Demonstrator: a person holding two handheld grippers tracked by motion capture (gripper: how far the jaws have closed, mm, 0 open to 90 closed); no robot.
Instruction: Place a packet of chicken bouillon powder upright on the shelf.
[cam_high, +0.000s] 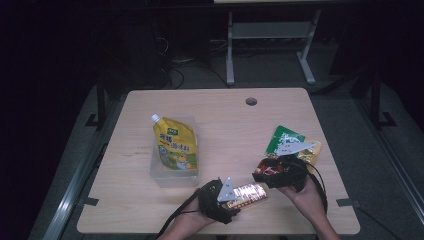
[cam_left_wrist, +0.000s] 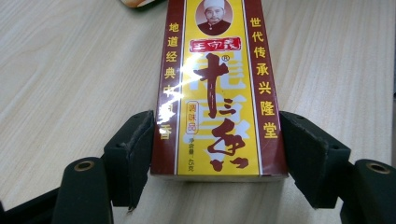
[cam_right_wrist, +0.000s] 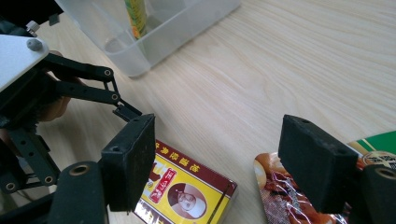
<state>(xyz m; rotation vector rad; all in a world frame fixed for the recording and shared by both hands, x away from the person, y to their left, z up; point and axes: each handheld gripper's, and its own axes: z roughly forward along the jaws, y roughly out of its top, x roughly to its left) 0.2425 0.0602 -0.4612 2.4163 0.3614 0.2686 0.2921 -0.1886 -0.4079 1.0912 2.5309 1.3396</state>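
A red-and-yellow seasoning box (cam_left_wrist: 217, 88) lies flat on the wooden table near the front edge. My left gripper (cam_left_wrist: 217, 135) has a black pad against each long side of its near end and is shut on it. In the high view the left gripper (cam_high: 231, 199) sits at the box's (cam_high: 247, 195) left end. My right gripper (cam_right_wrist: 217, 154) hovers open just above the box's far end (cam_right_wrist: 187, 193), with nothing between its pads. A red snack packet (cam_right_wrist: 280, 196) lies under its right pad. In the high view the right gripper (cam_high: 265, 175) is right of the box.
A clear plastic container (cam_high: 172, 177) stands left of centre with a yellow spouted pouch (cam_high: 175, 145) inside it. A green packet (cam_high: 282, 137) lies behind the right gripper. A round cable hole (cam_high: 251, 101) marks the table's far side. Bare wood lies between container and packets.
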